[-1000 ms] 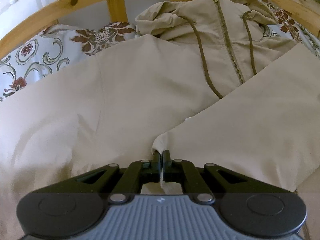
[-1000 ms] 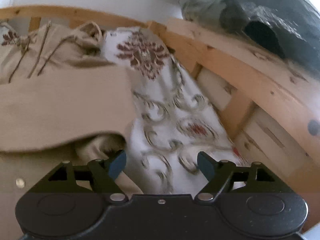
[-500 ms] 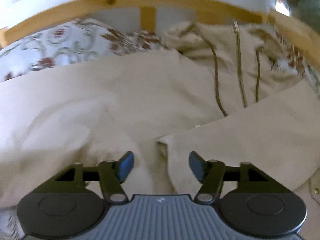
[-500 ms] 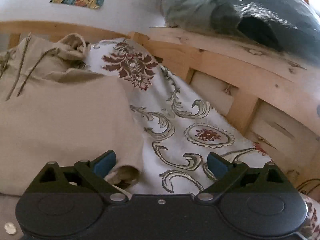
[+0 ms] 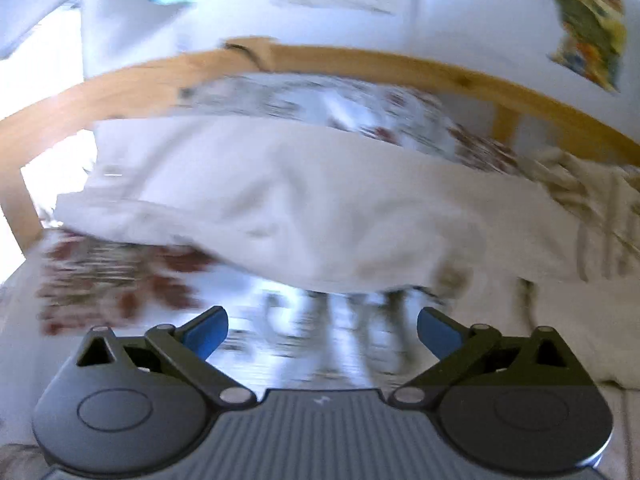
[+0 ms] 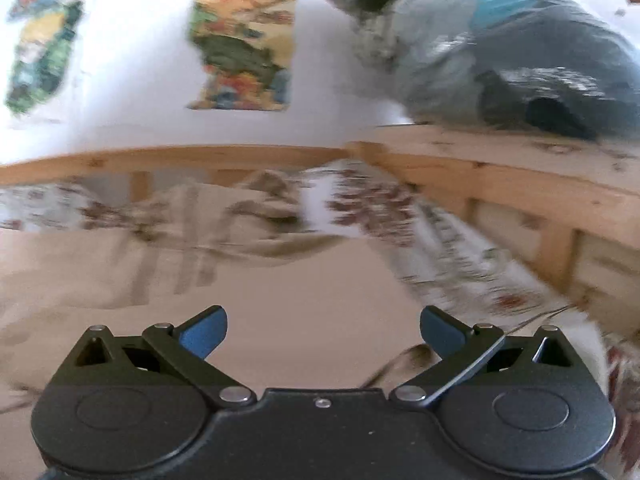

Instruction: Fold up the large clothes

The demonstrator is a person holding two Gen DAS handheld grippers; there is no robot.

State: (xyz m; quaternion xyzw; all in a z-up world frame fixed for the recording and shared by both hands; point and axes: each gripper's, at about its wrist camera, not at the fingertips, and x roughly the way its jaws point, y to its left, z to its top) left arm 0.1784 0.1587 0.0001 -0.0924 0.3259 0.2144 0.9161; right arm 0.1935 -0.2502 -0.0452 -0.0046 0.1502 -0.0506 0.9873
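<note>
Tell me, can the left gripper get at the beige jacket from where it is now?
Probably yes. The left gripper is open and empty, and the beige jacket lies just ahead with only patterned bedding between them. The view is blurred, so the exact edge is unclear.

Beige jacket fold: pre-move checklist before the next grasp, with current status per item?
1. Left claw open and empty: ok, blue fingers spread, nothing between them.
2. Right claw open and empty: ok.
3. Beige jacket under right claw: ok, fabric fills the view ahead of it.
4. Left claw over a jacket edge: not ok, it faces the patterned bedspread; the jacket's folded part lies beyond the fingertips.
5. Drawstrings clear of the fold line: cannot tell, blurred.
6. Views sharp enough to pick a grasp point: not ok, both are motion-blurred.
</note>
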